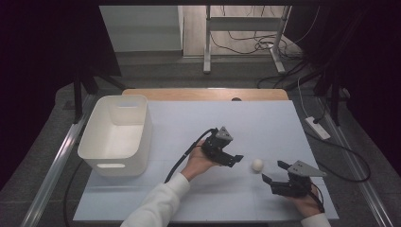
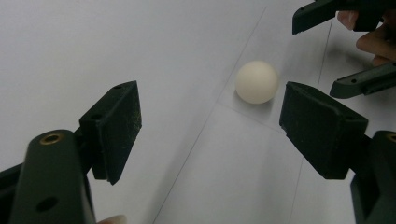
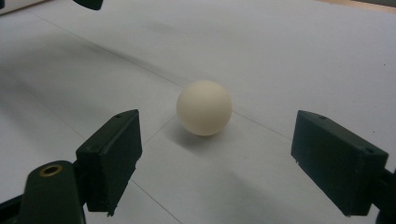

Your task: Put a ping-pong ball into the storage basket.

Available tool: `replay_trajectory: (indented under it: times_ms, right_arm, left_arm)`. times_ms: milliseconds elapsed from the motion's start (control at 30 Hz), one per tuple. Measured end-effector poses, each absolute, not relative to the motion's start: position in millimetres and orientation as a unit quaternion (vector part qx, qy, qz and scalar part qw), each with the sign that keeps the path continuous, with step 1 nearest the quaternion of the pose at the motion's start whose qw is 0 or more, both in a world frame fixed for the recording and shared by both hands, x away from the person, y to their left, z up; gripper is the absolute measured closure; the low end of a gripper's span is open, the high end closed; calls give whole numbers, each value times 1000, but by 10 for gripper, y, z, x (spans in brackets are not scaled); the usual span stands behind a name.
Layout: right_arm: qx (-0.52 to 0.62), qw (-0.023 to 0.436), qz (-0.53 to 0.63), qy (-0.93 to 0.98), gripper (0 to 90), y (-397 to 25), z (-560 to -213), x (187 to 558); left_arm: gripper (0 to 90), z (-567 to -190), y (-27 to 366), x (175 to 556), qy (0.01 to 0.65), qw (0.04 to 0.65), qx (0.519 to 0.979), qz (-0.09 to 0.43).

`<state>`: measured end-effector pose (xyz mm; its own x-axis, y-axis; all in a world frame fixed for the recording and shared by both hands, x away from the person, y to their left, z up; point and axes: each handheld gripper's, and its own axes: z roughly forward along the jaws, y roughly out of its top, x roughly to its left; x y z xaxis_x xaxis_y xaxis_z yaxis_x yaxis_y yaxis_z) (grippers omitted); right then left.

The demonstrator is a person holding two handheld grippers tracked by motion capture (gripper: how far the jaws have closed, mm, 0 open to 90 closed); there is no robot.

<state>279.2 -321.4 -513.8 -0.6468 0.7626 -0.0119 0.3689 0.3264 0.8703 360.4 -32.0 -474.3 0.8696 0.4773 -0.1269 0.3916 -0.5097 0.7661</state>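
From my seat I count one white ball (image 1: 257, 165), two tools and one white bin (image 1: 117, 135) on the table (image 1: 265, 123). In the high view the ball sits a little right of centre in the lower half of the frame, on the bare white sheet, with the left tool (image 1: 235, 161) just to its left and the right tool (image 1: 273, 171) just below and to its right; neither touches it.

The left tool's jaws stand wide apart. In the left gripper view the ball (image 2: 256, 81) lies beyond them, in the upper right of the frame close to the right-hand jaw, and I see nothing held. The right tool (image 2: 322, 51) pokes in at the upper right corner there, cut off by the frame edge, with part of a hand (image 2: 373, 39) behind it.

The right tool is also wide open and empty. In the right gripper view the ball (image 3: 204, 108) rests at the middle of the frame, ahead of the gap between the two jaws. A dark tip at the top left edge is cropped too much for me to be sure what it is.

The bin stands at the left of the high view, well apart from the ball; I see nothing in the part of its inside that shows, and its near wall hides the rest. The right hand (image 1: 307, 203) is cut by the bottom edge.
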Motion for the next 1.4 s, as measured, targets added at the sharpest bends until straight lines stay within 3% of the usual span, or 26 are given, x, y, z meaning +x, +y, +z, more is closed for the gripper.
replay_trajectory:
  times_ms: [1400]
  right_arm:
    - [365, 217, 467, 775, 164, -3255, -5097, 2718]
  left_arm:
    - [222, -4990, -823, 3740, 224, 401, 888, 25]
